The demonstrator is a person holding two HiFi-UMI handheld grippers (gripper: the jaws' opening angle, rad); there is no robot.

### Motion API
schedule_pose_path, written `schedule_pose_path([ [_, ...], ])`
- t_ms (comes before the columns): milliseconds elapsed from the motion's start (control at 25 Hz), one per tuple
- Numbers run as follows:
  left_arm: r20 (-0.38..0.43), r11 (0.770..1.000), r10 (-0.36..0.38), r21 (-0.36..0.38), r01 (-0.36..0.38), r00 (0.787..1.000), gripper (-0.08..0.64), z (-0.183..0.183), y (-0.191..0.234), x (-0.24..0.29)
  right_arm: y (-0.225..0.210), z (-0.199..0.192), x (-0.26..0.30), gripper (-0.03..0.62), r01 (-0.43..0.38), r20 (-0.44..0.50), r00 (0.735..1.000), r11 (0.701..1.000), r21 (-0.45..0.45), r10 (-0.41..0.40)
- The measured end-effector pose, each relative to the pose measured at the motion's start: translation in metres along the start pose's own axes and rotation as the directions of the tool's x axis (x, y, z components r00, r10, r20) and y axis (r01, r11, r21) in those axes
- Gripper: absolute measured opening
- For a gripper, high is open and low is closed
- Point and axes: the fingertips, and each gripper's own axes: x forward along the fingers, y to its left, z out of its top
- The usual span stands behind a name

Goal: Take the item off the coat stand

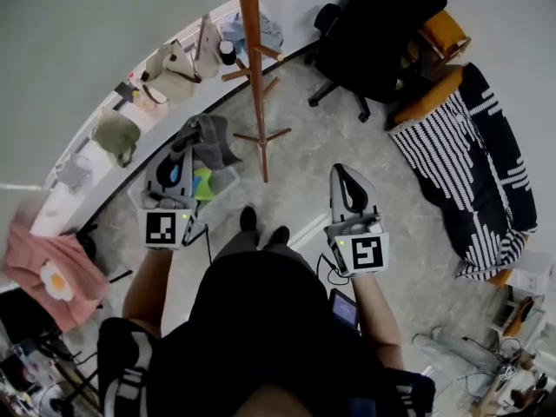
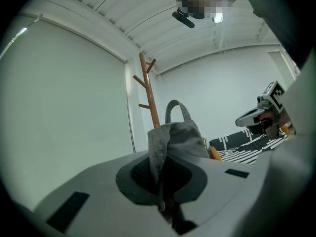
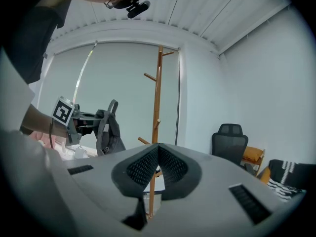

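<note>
Where left gripper [image 2: 161, 174] clamps, bag [image 2: 177, 139] hangs, handle [image 2: 175, 102] up

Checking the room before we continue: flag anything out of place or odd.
Bags and clothes lie scattered along the ledge while the coat stand stands bare; the left gripper holds a gray bag.

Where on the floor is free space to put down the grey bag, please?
Bare floor lies between the coat stand, the office chair and the striped sofa. The window ledge is crowded with bags.
</note>
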Motion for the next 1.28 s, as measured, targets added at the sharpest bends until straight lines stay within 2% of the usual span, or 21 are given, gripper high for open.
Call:
schedule_pose_path([
  [800, 0.016, 0.999, 0.048, -0.023, -0.048, 0.999, 0.028, 0.016, -0.013, -0.045, -0.016, 0.022, -0.041, 0.020, 0.083, 0.092, 0.992, 0.992, 0.092, -0.091],
  [1080, 0.025, 0.999, 0.055, 0.002, -0.055, 0.998, 0.028, 0.011, -0.011, -0.048, -0.017, 0.017, -0.043, 0.020, 0.103, 0.074, 0.991, 0.993, 0.061, -0.107],
  [1280, 0.031, 0.998, 0.059, -0.013, -0.059, 0.998, 0.028, 0.013, -0.012, -0.049, -0.017, 0.014, -0.043, 0.020, 0.119, 0.056, 0.991, 0.992, 0.035, -0.121],
])
